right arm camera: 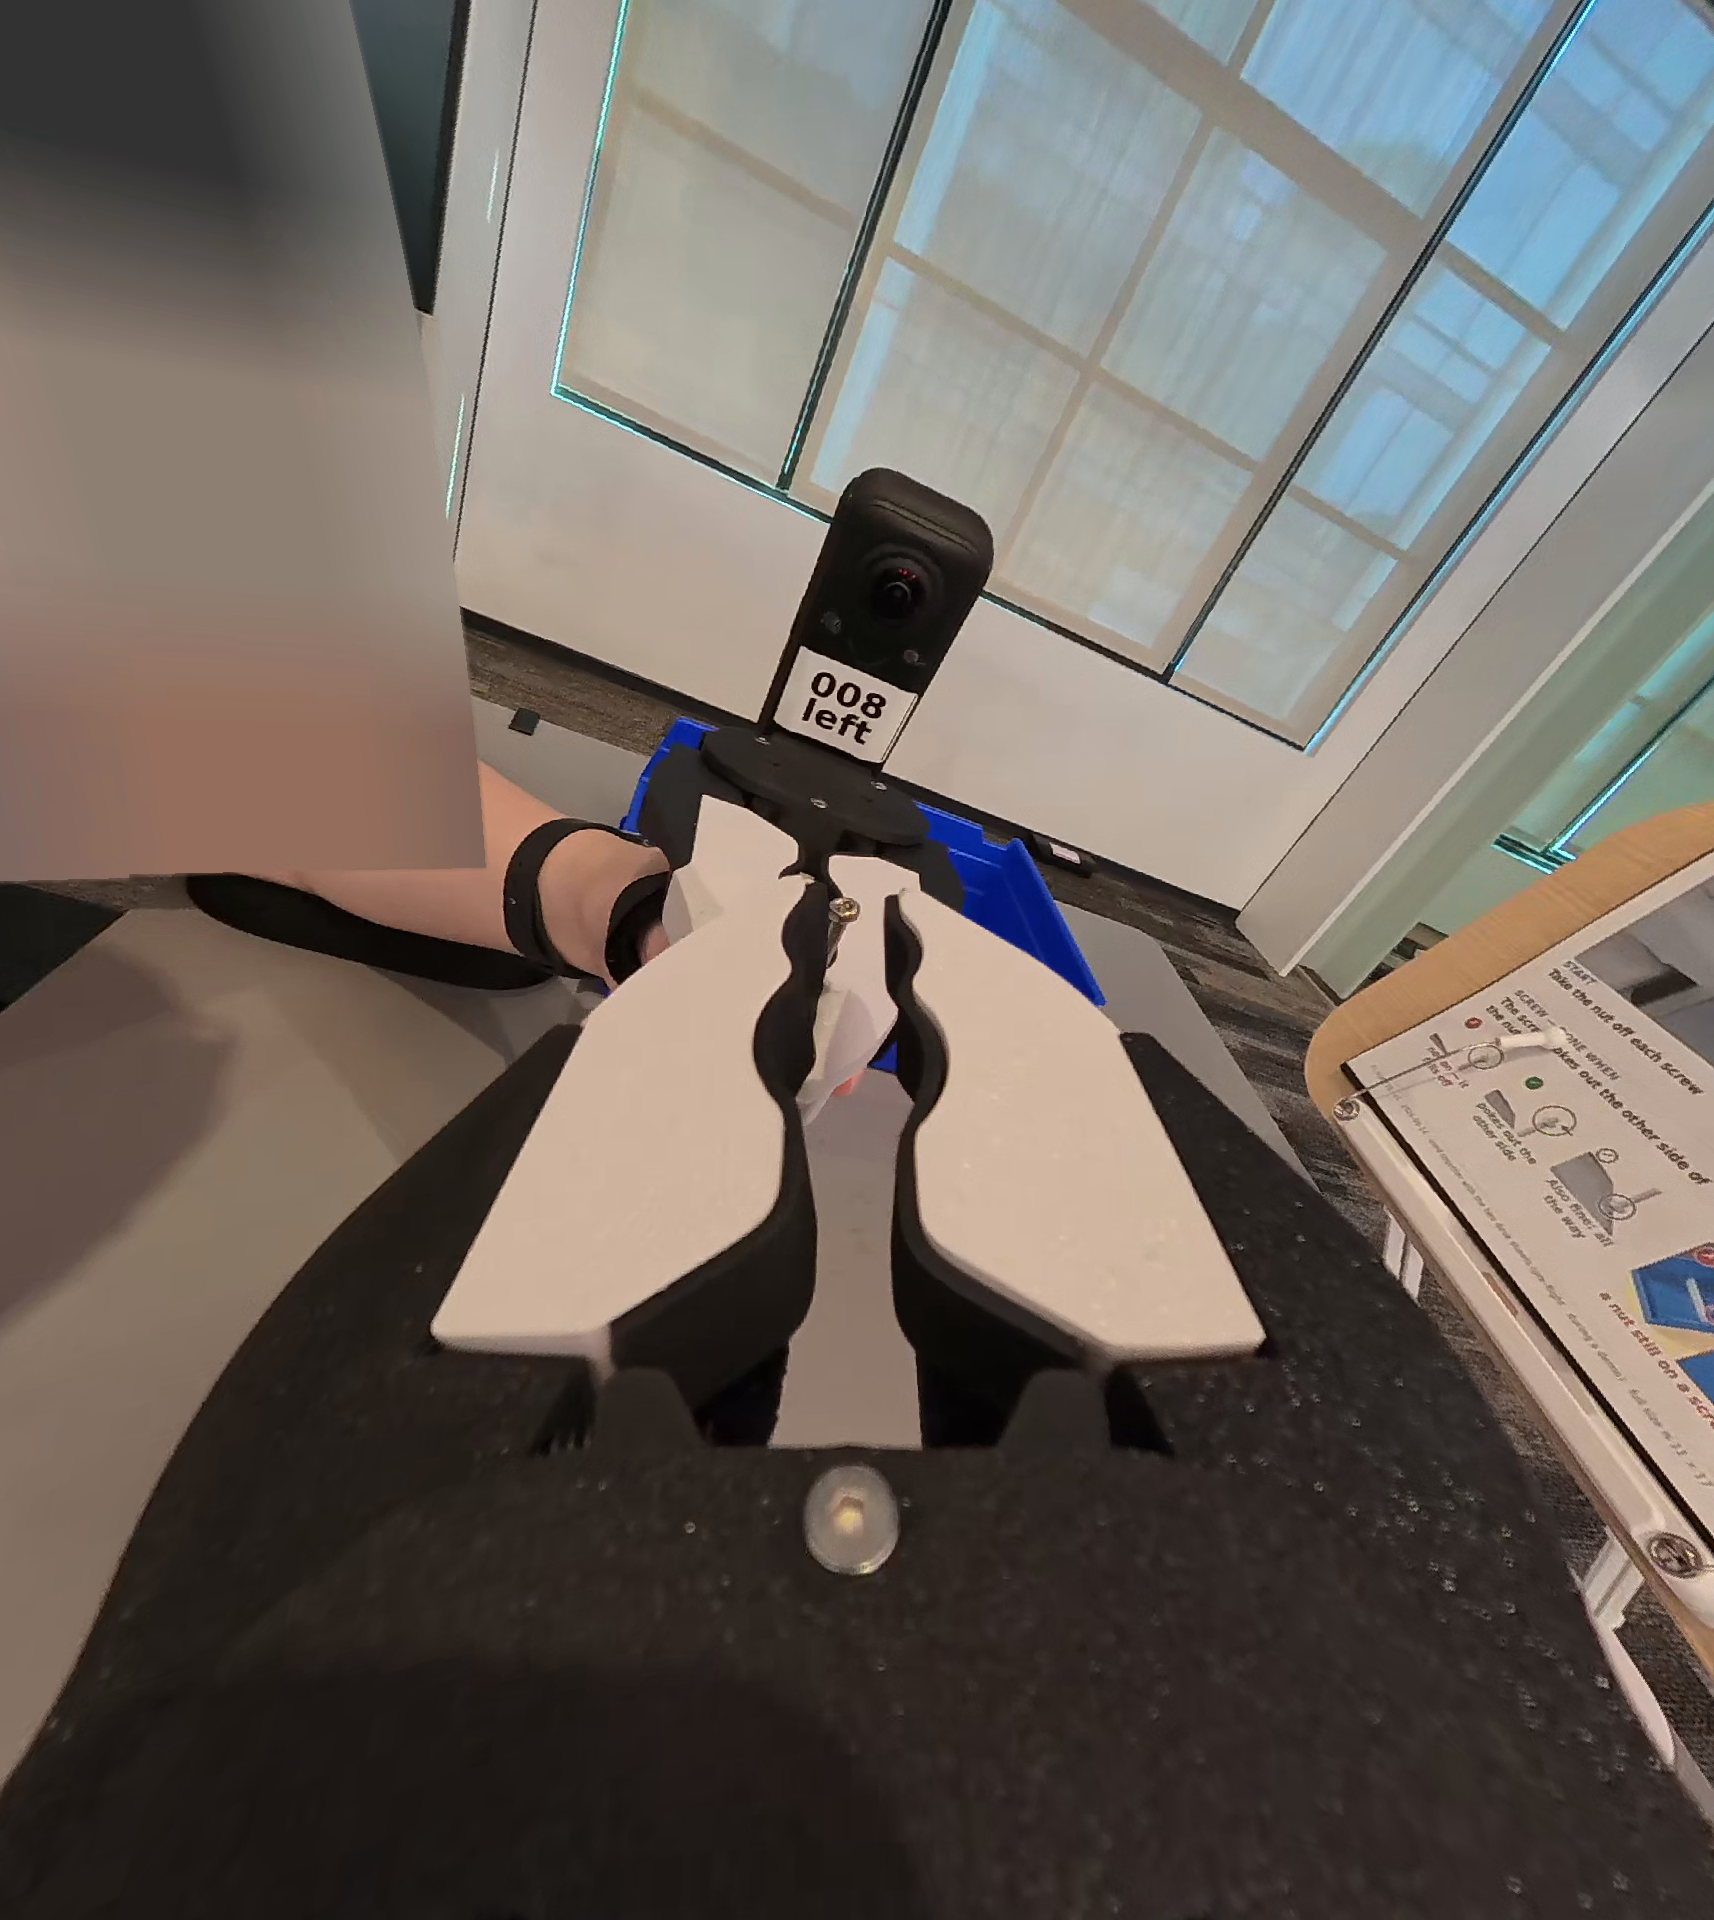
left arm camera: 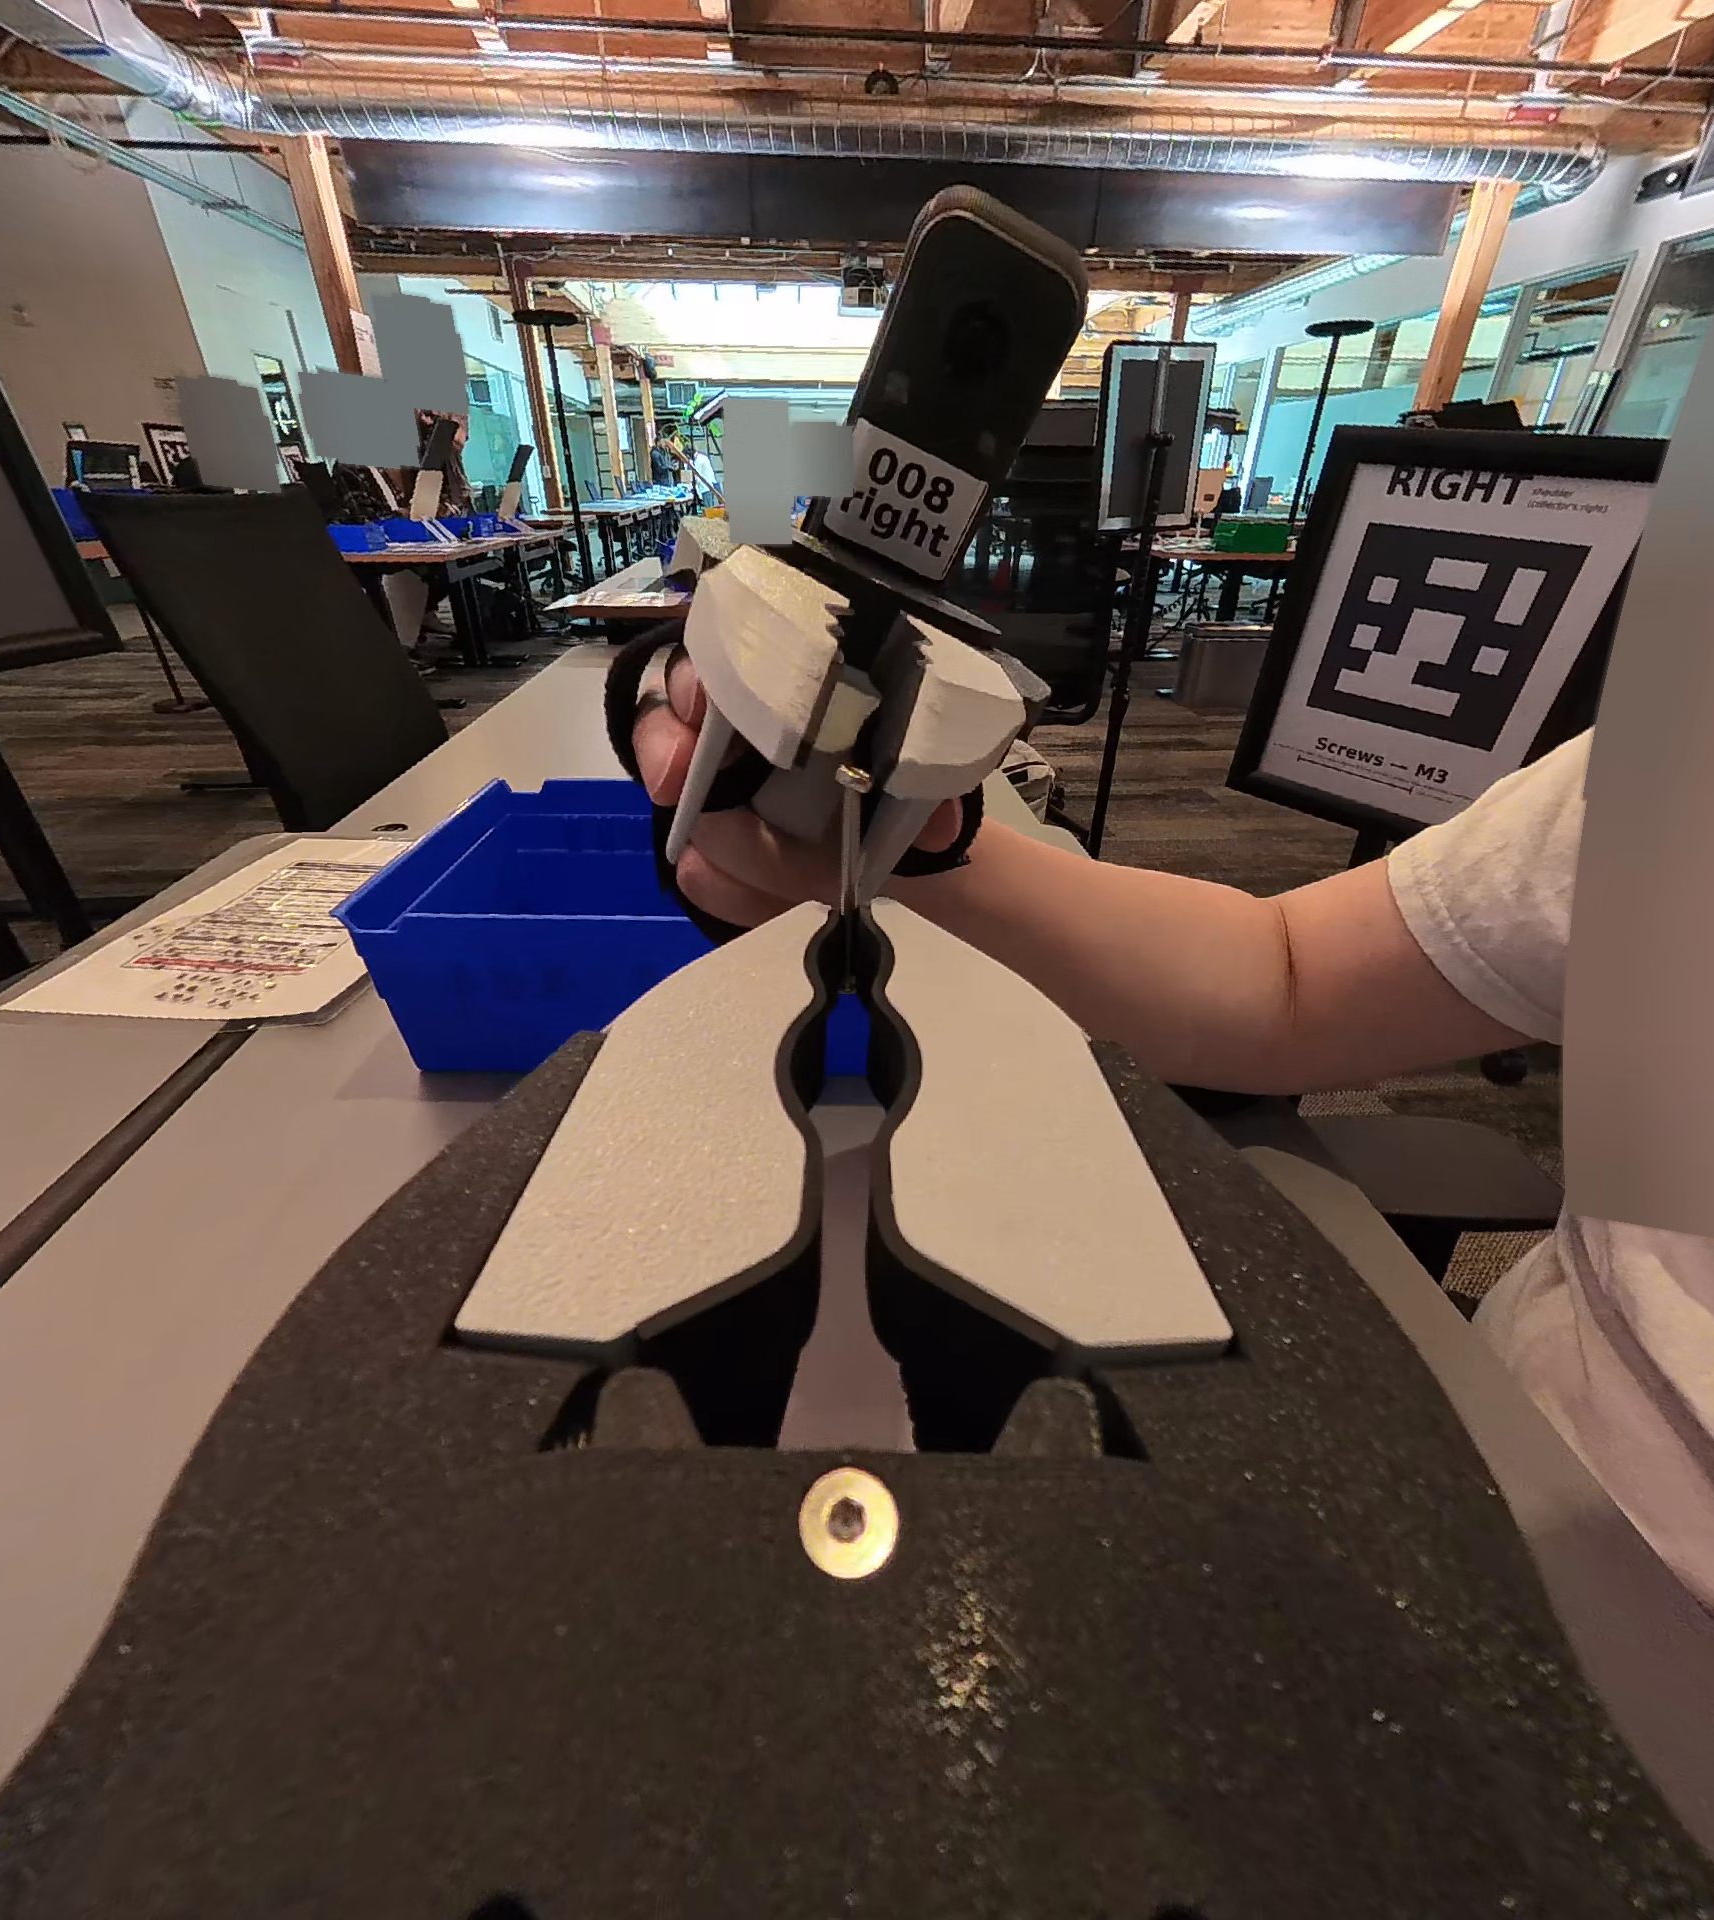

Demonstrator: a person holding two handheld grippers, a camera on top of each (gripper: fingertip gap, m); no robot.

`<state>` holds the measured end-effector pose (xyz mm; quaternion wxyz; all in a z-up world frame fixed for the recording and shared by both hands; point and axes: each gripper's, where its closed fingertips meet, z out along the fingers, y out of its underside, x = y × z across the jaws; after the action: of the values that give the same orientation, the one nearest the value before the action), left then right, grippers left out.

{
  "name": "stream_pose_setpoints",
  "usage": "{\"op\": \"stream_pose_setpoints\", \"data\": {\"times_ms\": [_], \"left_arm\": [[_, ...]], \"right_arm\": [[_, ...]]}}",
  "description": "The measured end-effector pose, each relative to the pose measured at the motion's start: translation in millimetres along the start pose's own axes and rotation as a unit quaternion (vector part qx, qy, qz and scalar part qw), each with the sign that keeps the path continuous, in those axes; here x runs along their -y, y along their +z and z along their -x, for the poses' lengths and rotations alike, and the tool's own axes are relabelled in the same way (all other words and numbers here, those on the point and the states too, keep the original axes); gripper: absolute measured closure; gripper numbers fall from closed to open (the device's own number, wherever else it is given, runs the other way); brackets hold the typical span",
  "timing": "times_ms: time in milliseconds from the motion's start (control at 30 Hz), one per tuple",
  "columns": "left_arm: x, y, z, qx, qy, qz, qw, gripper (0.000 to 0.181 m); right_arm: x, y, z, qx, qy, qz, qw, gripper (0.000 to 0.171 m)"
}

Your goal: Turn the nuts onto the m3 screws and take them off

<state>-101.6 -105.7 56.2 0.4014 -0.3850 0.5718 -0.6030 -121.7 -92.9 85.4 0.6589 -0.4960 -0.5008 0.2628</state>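
The left gripper (left arm camera: 845,935) has its white fingers pressed together on the lower end of a thin m3 screw (left arm camera: 849,852), which stands nearly upright out of the tips toward 12 o'clock. Facing it and pointing down from 12 o'clock, the right gripper (left arm camera: 791,842) has its fingers spread, one on each side of the screw's upper part; the screw's head sits up between them, close to the finger at 1 o'clock (contact is not clear). In the right wrist view the same right gripper (right arm camera: 837,920) shows its tips apart, with the screw (right arm camera: 837,930) in the gap, head uppermost, and the left gripper (right arm camera: 817,1039) beyond it gripping the shaft. No nut can be made out on the screw; it is too small to tell.

Outward, a blue bin (left arm camera: 520,935) rests on the grey table (left arm camera: 105,1195) at 10 o'clock from the left gripper's tips, just behind them. A laminated instruction sheet (left arm camera: 209,935) lies at 9 o'clock beside the bin. A framed marker sign (left arm camera: 1445,623) stands at 2 o'clock. Another instruction board (right arm camera: 1611,1195) lies at 3 o'clock in the right wrist view.
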Motion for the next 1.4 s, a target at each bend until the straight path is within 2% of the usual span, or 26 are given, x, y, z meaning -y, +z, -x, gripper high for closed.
{"op": "stream_pose_setpoints", "data": {"times_ms": [533,967,1133,1400], "left_arm": [[-1.4,0.6,2.0,0.004,0.0,0.003,1.0,0.18],[-9.1,1.8,6.1,0.023,0.024,0.031,0.999,0.18],[-9.4,0.4,13.1,0.05,0.031,0.037,0.998,0.18],[-4.7,-11.7,38.6,0.137,0.031,0.031,0.99,0.18]], "right_arm": [[-3.3,2.3,1.1,0.005,0.006,0.012,1.0,0.165],[-10.1,-0.1,3.3,0.064,0.13,0.019,0.989,0.165],[-13.2,0.7,-1.9,0.045,0.132,0.031,0.99,0.166],[-19.4,13.4,-25.2,-0.057,0.139,0.04,0.988,0.166]]}}
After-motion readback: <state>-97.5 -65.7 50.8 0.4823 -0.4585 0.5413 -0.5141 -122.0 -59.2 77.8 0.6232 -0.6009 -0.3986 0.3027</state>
